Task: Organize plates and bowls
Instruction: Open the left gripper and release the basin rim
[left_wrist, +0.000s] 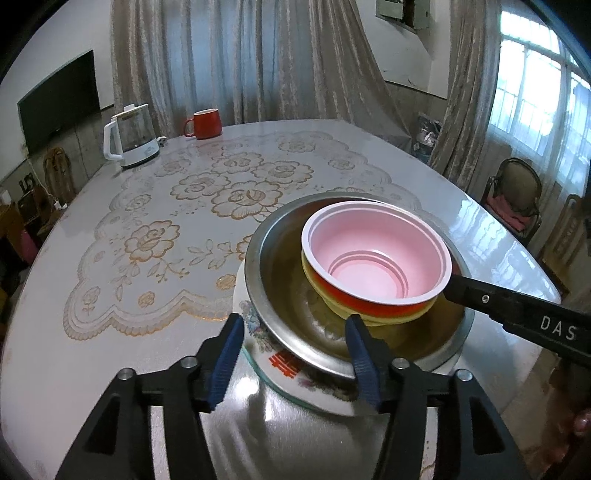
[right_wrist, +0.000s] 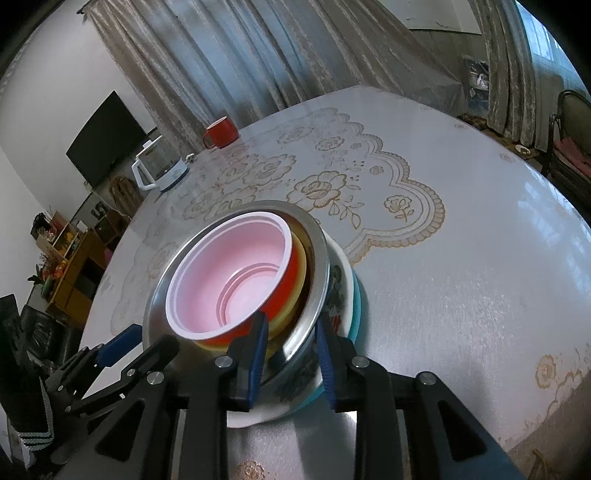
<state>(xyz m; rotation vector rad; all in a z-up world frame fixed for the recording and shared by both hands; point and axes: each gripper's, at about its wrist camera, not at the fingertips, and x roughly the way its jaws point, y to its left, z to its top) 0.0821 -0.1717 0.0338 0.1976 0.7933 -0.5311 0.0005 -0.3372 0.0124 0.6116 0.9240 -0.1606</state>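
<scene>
The right gripper (right_wrist: 290, 354) straddles the near wall of the steel bowl (right_wrist: 317, 280), one blue pad inside and one outside, the jaws still spread enough that I cannot tell whether they pinch the metal. The left gripper (left_wrist: 295, 362) stands wide apart over the near-left side of the stack, holding nothing.

By the look of it the sorting is nearly finished: everything sits in one nest. The red bowl (left_wrist: 373, 295), pink inside with a white lip, rests in a pale yellow bowl (left_wrist: 388, 317), both inside the steel bowl, which sits on a flowered plate (left_wrist: 273, 354); the right view shows a teal plate (right_wrist: 356, 314) underneath. No loose dishes appear elsewhere, so little seems left beyond squaring the pile.

The steel is brushed and dully reflective, the plastic bowls smooth and ribbed at the base. The table (left_wrist: 110, 369) is glossy over a lace cloth (left_wrist: 155, 236).
</scene>
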